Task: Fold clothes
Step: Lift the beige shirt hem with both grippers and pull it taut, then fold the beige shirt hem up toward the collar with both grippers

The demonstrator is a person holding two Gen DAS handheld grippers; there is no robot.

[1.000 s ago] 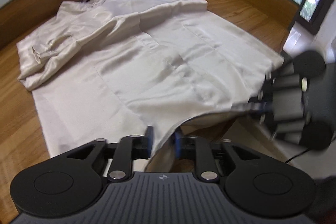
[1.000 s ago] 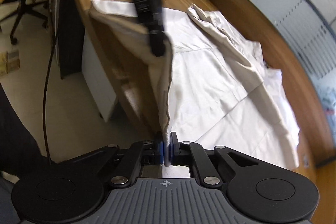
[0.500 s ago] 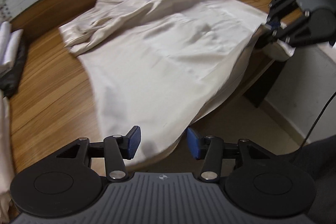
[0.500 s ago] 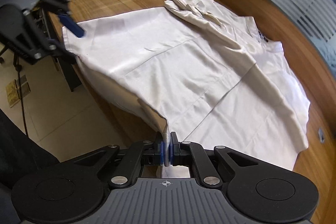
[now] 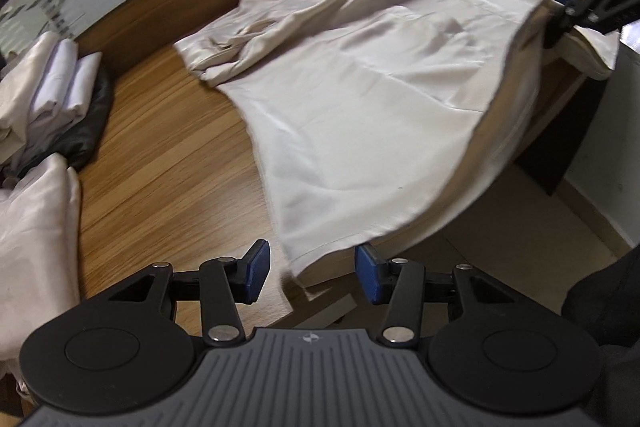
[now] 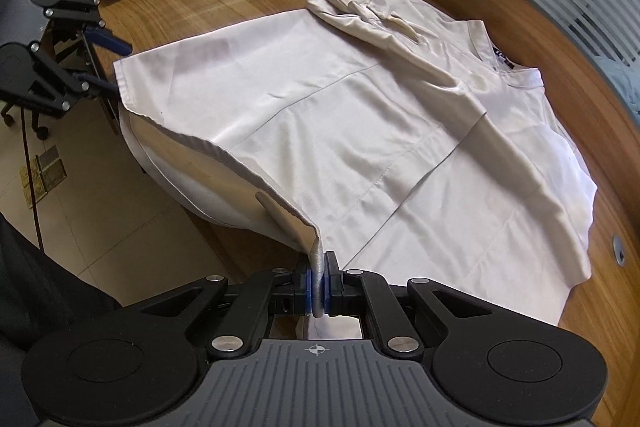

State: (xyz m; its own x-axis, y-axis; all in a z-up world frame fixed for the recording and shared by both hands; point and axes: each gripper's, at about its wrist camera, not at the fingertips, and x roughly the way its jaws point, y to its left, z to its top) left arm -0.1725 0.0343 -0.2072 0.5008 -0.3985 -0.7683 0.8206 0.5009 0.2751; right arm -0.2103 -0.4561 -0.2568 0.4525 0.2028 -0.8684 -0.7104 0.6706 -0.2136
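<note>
Nearest, the left gripper (image 5: 312, 273) stands open astride one hem corner of the cream satin shirt (image 5: 360, 99) while the right gripper (image 6: 318, 285) pinches the other; spread on the wooden desk (image 5: 168, 167) beyond, it likely awaits a left-hand pinch before folding.
</note>
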